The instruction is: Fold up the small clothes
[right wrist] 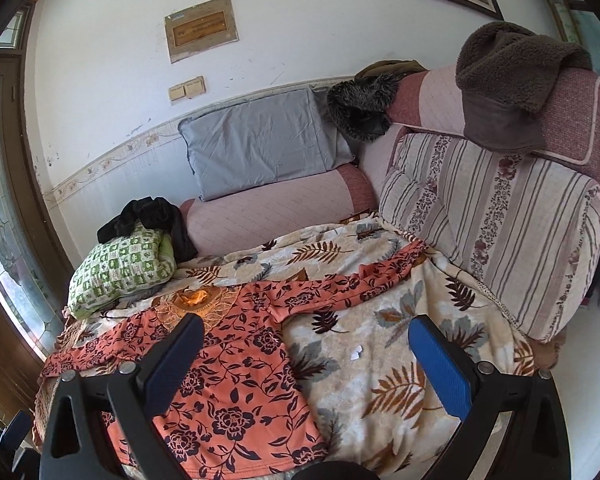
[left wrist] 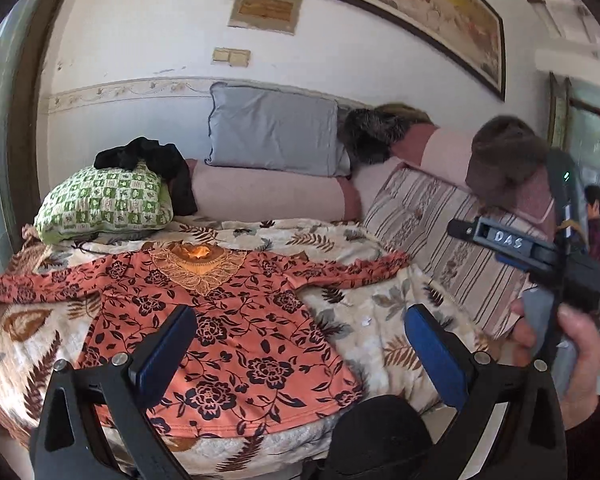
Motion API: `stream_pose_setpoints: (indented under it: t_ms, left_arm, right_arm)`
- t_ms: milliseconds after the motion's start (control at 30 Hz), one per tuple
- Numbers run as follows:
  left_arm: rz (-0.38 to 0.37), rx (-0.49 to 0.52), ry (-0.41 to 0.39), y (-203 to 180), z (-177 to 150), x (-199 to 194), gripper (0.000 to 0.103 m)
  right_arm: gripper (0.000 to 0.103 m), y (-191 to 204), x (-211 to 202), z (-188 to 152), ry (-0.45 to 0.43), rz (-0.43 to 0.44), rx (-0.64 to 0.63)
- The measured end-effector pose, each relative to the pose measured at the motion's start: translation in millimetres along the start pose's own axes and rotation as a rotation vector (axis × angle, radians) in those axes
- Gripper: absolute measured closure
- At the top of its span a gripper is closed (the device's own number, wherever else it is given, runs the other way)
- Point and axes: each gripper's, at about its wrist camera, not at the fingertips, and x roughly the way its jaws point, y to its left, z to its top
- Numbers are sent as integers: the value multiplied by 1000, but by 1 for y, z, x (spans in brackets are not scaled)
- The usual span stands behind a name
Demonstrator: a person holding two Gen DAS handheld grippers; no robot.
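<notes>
A leaf-print blanket point(right wrist: 400, 360) covers the sofa. On its left side an orange floral top point(left wrist: 228, 340) lies flat, sleeves out. Left gripper point(left wrist: 300, 340) and right gripper point(right wrist: 306, 356) hover near it, fingers spread, empty.

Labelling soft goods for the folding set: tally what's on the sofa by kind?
Garment spread flat: 1, the orange floral top
Dark garments draped or bunched: 3, black, furry, brown fleece
Pillows: 2, grey, green checked
Striped cushion: 1
Leaf-print blanket: 1
Total: 8
</notes>
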Motion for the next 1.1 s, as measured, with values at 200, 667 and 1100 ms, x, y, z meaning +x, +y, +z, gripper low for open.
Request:
stream_pose_setpoints:
  t_ms: [200,667,1100]
  left_arm:
    - [181,253,105,-11,12,95,0]
    - [423,47,94,131,44,232,0]
    - [624,-238,257,290,-12,316,0]
  right_arm:
    - [0,-35,29,-8,79,-60,69]
    - [1,-130,212,-21,210,191,576]
    - [32,-213,426,-62,241,35,966]
